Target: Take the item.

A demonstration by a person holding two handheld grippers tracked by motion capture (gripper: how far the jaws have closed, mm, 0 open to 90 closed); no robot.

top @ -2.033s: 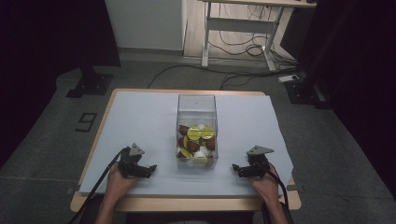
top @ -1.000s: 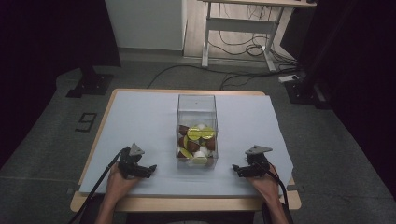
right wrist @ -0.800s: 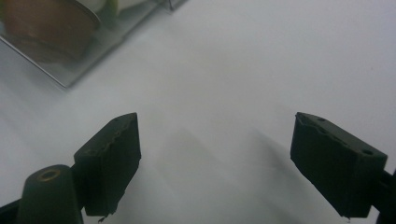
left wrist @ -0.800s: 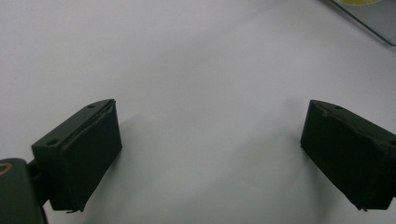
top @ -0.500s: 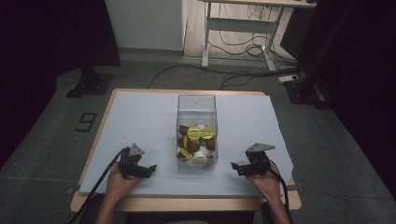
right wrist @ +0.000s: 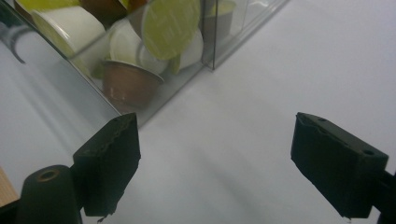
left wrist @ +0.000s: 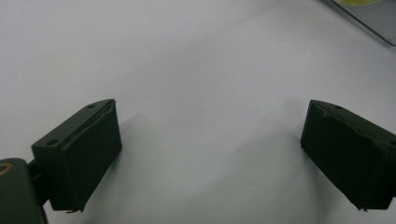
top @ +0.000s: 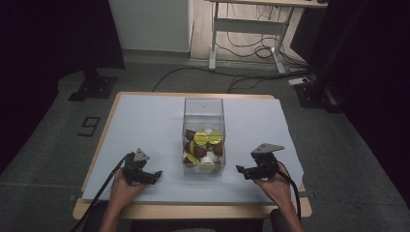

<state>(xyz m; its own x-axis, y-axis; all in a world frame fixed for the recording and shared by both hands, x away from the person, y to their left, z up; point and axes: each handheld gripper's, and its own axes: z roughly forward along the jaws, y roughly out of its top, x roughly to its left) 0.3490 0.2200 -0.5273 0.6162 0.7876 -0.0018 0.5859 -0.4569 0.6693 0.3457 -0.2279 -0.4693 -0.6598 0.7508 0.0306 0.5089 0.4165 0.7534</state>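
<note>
On white table sheet (top: pixel 145 121): left gripper (top: pixel 153 177) jaws spread, empty | centre: clear rigid plastic box (top: pixel 203 116) of green-, white- and brown-lidded coffee capsules (top: pixel 203 147), probably light, slick walls, grip rim | right gripper (top: pixel 240 170) jaws spread, empty, just beside box

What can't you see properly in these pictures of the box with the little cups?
- High view: the capsules in the clear box are too small to count.
- Right gripper view: the top edge cuts off the clear box, and its wall reflects light over the capsules.
- Left gripper view: one corner of the clear box shows; the frame edge cuts off the remainder.
</note>
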